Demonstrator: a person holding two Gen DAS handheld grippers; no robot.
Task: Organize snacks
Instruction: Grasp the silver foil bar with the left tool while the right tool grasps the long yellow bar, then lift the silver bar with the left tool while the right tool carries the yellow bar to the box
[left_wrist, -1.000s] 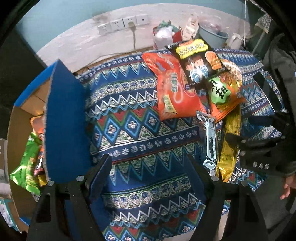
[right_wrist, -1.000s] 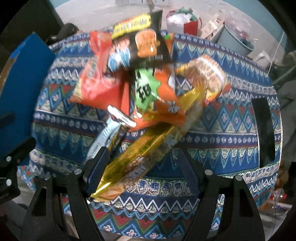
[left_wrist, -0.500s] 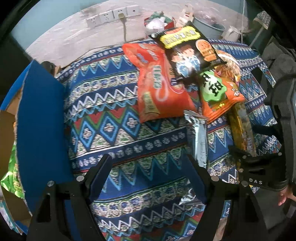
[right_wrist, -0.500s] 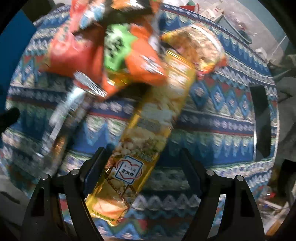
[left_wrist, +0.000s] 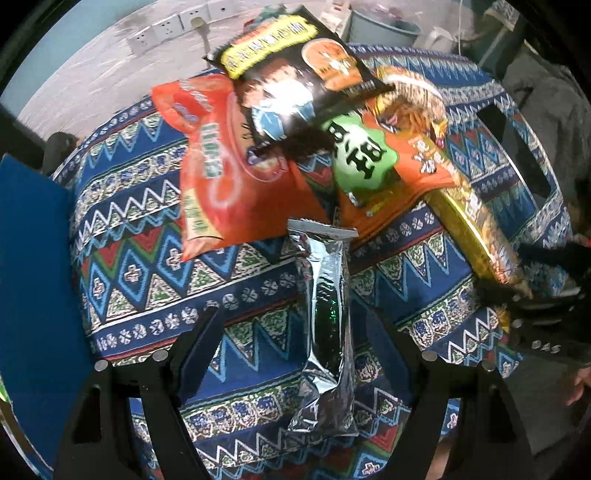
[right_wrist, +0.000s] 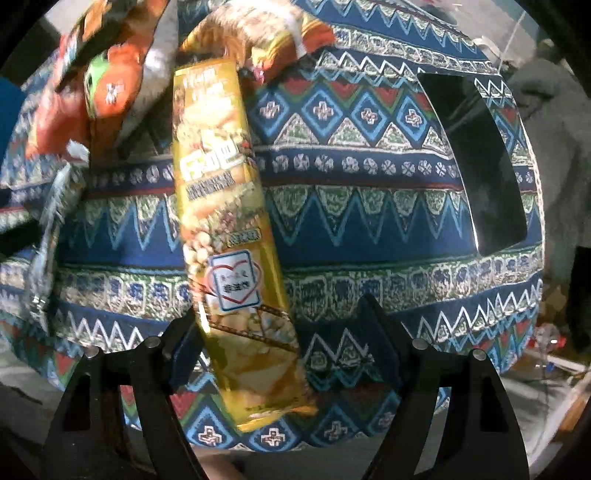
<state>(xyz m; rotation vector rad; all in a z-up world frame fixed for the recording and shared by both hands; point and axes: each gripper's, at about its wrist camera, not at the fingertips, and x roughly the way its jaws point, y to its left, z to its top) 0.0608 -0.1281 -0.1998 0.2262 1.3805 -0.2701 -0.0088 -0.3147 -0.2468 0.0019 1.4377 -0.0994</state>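
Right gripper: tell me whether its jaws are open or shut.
Open. The right gripper has just been opening; its jaws stand apart on either side of the long yellow snack pack, which lies flat on the patterned cloth.

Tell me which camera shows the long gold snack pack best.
Right wrist view: the long gold snack pack fills the frame, its label readable, lying between the open right gripper. The left wrist view shows it only small and slanted at the right edge.

A silver packet (left_wrist: 327, 314) is lying lengthwise between the left gripper's (left_wrist: 295, 354) spread jaws at frame bottom center, untouched.
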